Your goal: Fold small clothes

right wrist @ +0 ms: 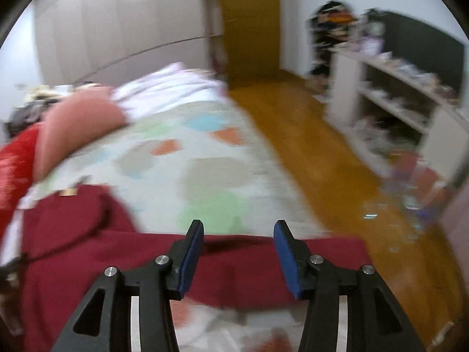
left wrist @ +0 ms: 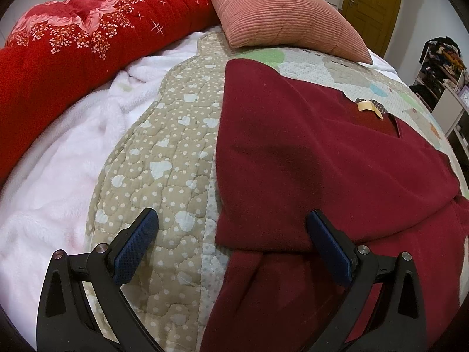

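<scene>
A dark red fleece garment [left wrist: 307,158] lies on the quilted bedspread [left wrist: 164,152], its left side folded over the body, a tan label at the neck. My left gripper [left wrist: 231,220] is open above the garment's folded left edge, one finger over the quilt, one over the cloth, holding nothing. The right wrist view is motion-blurred. There the garment [right wrist: 88,234] lies at the left and a sleeve stretches to the right. My right gripper [right wrist: 239,228] is open over that sleeve, holding nothing.
A pink ribbed pillow [left wrist: 281,14] and a red flowered blanket [left wrist: 73,44] lie at the bed's far side, a white fleece blanket [left wrist: 58,176] at the left. A wooden floor [right wrist: 307,146], white shelves [right wrist: 395,94] and a yellow door [right wrist: 249,23] lie to the right of the bed.
</scene>
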`<act>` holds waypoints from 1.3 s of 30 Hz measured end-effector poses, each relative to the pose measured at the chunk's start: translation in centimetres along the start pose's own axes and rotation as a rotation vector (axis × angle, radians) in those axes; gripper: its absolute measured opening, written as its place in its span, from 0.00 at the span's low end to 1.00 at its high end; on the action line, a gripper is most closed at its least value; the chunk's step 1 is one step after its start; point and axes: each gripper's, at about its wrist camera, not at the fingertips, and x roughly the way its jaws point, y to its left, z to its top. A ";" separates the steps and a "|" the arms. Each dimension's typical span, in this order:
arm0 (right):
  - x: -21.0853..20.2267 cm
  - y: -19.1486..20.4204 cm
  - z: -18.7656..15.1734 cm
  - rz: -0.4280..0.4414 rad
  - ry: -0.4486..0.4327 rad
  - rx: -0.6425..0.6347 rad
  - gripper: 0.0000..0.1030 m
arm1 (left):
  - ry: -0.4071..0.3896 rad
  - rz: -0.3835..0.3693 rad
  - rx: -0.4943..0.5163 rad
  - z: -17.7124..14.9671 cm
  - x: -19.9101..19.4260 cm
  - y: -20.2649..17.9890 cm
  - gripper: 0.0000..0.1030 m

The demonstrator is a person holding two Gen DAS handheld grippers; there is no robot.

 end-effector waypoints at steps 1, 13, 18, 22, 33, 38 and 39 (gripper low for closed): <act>1.1 0.9 0.1 0.069 0.047 0.012 0.47 | 0.000 0.000 0.000 0.0 0.0 0.0 0.99; 11.3 -1.8 -0.3 0.228 0.222 0.400 0.09 | -0.001 0.000 0.000 0.0 0.0 0.0 0.99; 2.9 0.5 1.1 0.273 0.061 0.206 0.07 | -0.001 0.001 0.000 0.0 0.0 0.0 0.99; -2.1 0.7 -4.7 0.272 0.112 0.137 0.07 | -0.003 0.002 0.000 -0.1 0.0 0.0 0.99; -5.0 -0.8 -7.9 0.196 0.115 0.153 0.52 | -0.010 0.006 -0.004 -0.1 -0.1 -0.1 0.99; -1.0 -1.1 -2.8 0.242 0.071 0.348 0.90 | -0.009 0.006 -0.004 -0.2 -0.1 -0.1 0.99; -0.3 -1.3 -2.2 0.236 0.072 0.385 0.90 | -0.007 0.006 -0.004 -0.2 0.0 -0.1 0.99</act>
